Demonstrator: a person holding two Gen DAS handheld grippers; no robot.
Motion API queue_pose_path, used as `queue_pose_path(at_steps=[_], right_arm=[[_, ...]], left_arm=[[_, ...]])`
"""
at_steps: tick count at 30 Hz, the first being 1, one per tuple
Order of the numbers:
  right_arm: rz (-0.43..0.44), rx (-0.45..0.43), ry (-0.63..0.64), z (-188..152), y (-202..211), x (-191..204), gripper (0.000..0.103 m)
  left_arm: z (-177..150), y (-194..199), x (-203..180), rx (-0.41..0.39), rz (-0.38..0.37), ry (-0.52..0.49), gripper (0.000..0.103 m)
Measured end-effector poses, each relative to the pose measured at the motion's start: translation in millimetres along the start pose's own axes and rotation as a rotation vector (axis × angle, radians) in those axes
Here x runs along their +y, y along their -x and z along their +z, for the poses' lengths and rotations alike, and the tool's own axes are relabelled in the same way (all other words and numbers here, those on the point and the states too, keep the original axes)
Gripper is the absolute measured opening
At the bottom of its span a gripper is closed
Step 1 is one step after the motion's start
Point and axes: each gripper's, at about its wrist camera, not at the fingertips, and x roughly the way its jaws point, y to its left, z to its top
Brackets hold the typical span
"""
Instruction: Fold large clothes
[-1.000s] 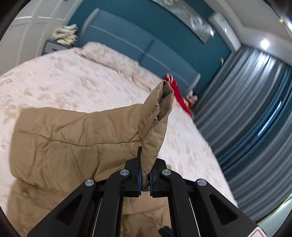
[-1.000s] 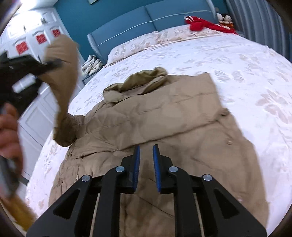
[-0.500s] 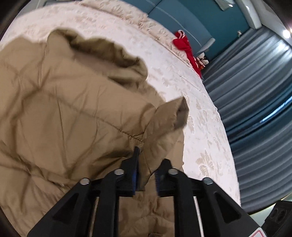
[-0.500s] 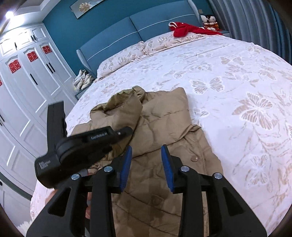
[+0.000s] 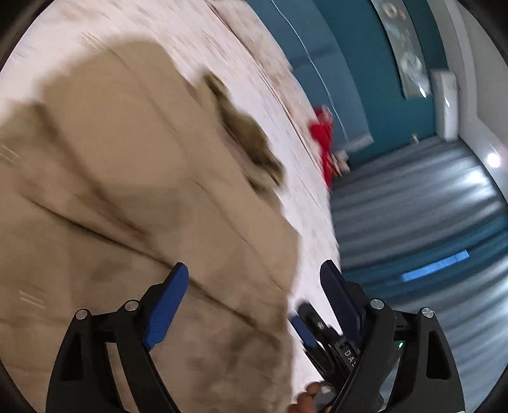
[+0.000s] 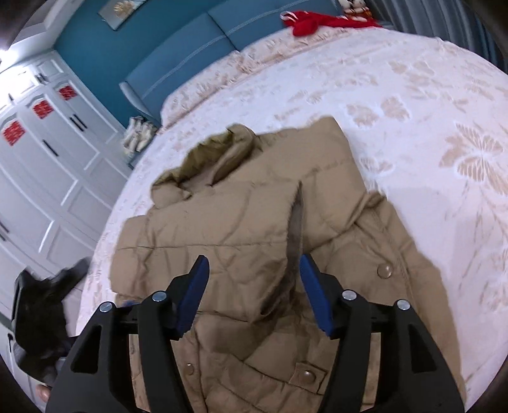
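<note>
The right gripper [image 6: 254,292] hangs just above the lower part of a tan padded coat [image 6: 254,206]. Its jaws have just been opening and stand apart; a thin blurred strip of tan cloth [image 6: 295,232] rises beside the right blue pad [image 6: 316,298], and I cannot tell if it touches the pad. The coat itself lies flat below, not gripped.

The left gripper [image 5: 254,286] also has its jaws wide apart after just opening. Nothing is between them; the coat [image 5: 127,190] lies under them, much blurred. In the right wrist view the left gripper [image 6: 41,305] shows as a dark blur at the left side of the coat.

The coat is spread on a bed cover [image 6: 412,111] with a pale flower pattern. Both sleeves are folded over its front, and the hood [image 6: 209,155] points toward the pillows. Farther away, a red garment [image 6: 317,22] lies near the blue headboard [image 6: 190,54]. White wardrobe doors [image 6: 47,159] stand to the left, and grey-blue curtains [image 5: 428,206] hang to the right.
</note>
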Motion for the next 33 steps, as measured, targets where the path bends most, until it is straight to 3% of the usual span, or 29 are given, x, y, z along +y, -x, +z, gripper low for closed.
queue_pose_path(at_steps=[4, 6, 9, 10, 11, 15, 20, 26, 27, 30, 33], right_arm=[[-0.010, 0.031, -0.034, -11, -13, -5, 0.058], [-0.024, 0.042, -0.030, -16, -20, -2, 0.053], [-0.035, 0.048, -0.009, -14, -22, 7, 0.028], [-0.041, 0.042, 0.003, -12, -20, 11, 0.011], [-0.035, 0.035, 0.021, -6, -17, 18, 0.005], [0.017, -0.021, 0.130, 26, 6, 55, 0.002], [0.064, -0.112, 0.262, 73, 40, 105, 0.002], [0.094, -0.185, 0.298, 116, 70, 118, 0.002], [0.086, -0.203, 0.299, 121, 76, 114, 0.002], [0.060, -0.209, 0.284, 117, 77, 97, 0.002], [-0.041, -0.166, 0.274, 96, 50, 66, 0.002]], left_arm=[[43, 44, 45, -0.124, 0.104, 0.038, 0.082], [60, 57, 72, -0.155, 0.117, 0.127, 0.082], [76, 60, 104, -0.165, 0.058, 0.290, 0.082], [80, 56, 111, -0.164, 0.026, 0.335, 0.082], [84, 53, 114, -0.163, 0.010, 0.358, 0.082], [93, 36, 120, -0.158, -0.048, 0.438, 0.082], [105, 29, 129, -0.186, -0.051, 0.511, 0.082], [112, 19, 126, -0.208, 0.053, 0.491, 0.078], [113, 18, 124, -0.215, 0.079, 0.473, 0.076], [114, 19, 115, -0.221, 0.169, 0.381, 0.054], [112, 15, 110, -0.221, 0.309, 0.257, 0.016]])
